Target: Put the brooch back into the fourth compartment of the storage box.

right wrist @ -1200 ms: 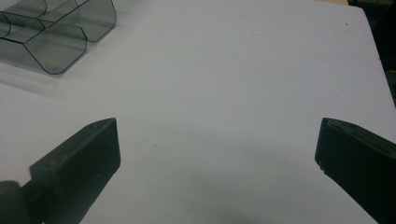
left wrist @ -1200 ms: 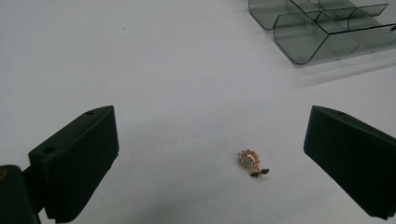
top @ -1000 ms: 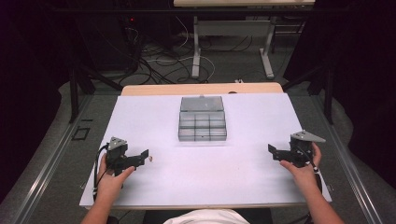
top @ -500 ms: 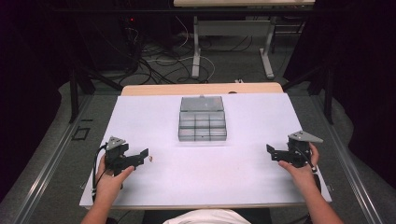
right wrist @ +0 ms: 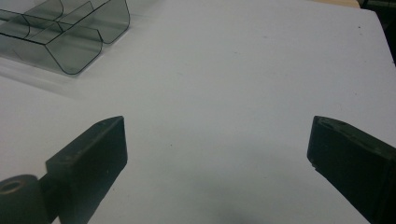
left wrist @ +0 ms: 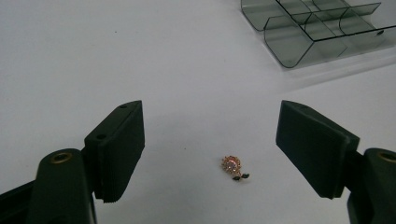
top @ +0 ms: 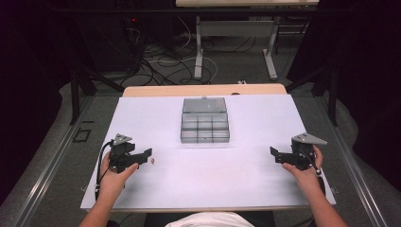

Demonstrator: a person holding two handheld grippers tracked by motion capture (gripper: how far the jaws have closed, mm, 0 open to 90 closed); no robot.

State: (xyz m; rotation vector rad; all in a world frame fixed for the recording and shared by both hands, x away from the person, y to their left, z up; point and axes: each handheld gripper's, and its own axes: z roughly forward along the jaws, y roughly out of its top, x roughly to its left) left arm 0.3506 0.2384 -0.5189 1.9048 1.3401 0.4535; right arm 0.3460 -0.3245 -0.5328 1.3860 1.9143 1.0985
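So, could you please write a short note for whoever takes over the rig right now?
Left gripper: open, jaws just been closing, the brooch lies on the table between them, untouched.
Right gripper: open, jaws just been closing, nothing between them.
Organizer box: mid-table, lid open; what its compartments hold is hard to tell.
Done: nothing picked up.
Left: probably grip the brooch and put it in the box.

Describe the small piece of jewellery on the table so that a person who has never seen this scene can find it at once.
Start from the white table and find the left gripper near its front left part. Just ahead of that gripper's open jaws, which have just been closing, lies a tiny gold jewel, touched by neither jaw. It has a pinkish stone and two dark beads, unlike the clear compartment box farther back.
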